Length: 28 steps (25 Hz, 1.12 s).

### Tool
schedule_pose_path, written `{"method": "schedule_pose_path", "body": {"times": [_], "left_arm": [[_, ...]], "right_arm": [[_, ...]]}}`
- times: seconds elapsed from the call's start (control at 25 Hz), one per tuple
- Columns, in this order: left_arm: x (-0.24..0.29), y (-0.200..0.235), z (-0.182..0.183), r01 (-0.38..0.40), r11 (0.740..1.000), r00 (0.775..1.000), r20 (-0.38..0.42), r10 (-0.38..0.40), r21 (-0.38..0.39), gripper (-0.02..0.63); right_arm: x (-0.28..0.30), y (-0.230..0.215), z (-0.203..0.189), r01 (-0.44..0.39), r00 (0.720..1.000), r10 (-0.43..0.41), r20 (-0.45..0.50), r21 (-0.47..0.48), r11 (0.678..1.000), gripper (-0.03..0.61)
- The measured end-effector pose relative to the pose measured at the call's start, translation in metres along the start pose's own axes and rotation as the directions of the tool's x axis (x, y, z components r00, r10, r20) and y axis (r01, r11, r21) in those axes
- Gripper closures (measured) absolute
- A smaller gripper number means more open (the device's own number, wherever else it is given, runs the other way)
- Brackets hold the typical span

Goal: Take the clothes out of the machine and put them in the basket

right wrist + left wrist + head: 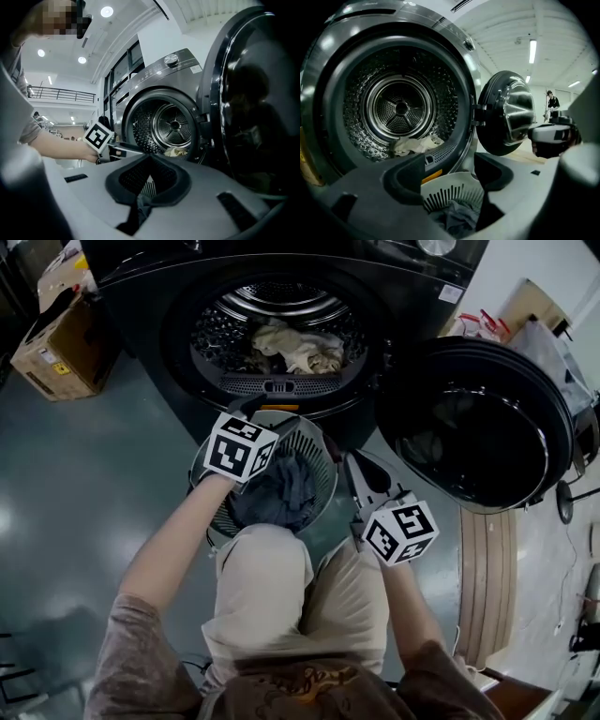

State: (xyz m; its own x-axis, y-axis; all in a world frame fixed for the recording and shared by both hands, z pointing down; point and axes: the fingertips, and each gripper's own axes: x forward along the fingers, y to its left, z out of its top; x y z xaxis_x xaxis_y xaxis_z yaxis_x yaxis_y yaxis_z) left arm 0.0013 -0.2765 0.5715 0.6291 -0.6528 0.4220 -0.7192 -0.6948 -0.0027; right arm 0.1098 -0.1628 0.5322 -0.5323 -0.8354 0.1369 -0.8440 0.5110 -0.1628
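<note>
The left claw (452,169) is wide open and holds nothing, just over the basket (328,470). The right claw (150,158) has its tips together, by the basket's right edge. Grey clothes (286,488) lie in the basket on the floor (112,484). Pale clothes (295,348) lie inside the machine (159,315). Its door (478,427) is open.

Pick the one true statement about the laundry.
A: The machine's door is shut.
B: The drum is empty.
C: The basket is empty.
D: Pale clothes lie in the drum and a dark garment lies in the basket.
D: the head view shows pale clothes in the drum and a dark garment in the basket, with the door swung open.
</note>
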Motion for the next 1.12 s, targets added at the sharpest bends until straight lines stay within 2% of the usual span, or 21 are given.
{"method": "schedule_pose_path", "body": {"times": [0.4,0.76,0.96,1.04,1.12], "left_arm": [[0.112,0.047,0.021,-0.012,0.999,1.0,0.0,0.012,0.03,0.261],[0.191,0.079,0.026,-0.042,0.995,0.996,-0.08,0.049,0.087,0.256],[0.203,0.086,0.019,-0.075,0.989,0.975,-0.2,0.099,0.124,0.332],[0.201,0.088,0.016,-0.098,0.979,0.966,-0.217,0.137,0.179,0.43],[0.197,0.094,0.016,-0.131,0.968,0.962,-0.208,0.177,0.214,0.556]], "right_arm": [[-0.005,-0.013,-0.003,0.041,0.999,-0.041,-0.01,0.035,0.999,0.581],[-0.001,-0.029,-0.011,0.082,0.996,-0.08,-0.034,0.057,0.995,0.581],[-0.001,-0.036,-0.016,0.1,0.994,-0.097,-0.046,0.061,0.993,0.581],[-0.001,-0.036,-0.019,0.101,0.994,-0.098,-0.051,0.062,0.993,0.581],[-0.001,-0.034,-0.019,0.099,0.994,-0.096,-0.054,0.057,0.993,0.581]]}}
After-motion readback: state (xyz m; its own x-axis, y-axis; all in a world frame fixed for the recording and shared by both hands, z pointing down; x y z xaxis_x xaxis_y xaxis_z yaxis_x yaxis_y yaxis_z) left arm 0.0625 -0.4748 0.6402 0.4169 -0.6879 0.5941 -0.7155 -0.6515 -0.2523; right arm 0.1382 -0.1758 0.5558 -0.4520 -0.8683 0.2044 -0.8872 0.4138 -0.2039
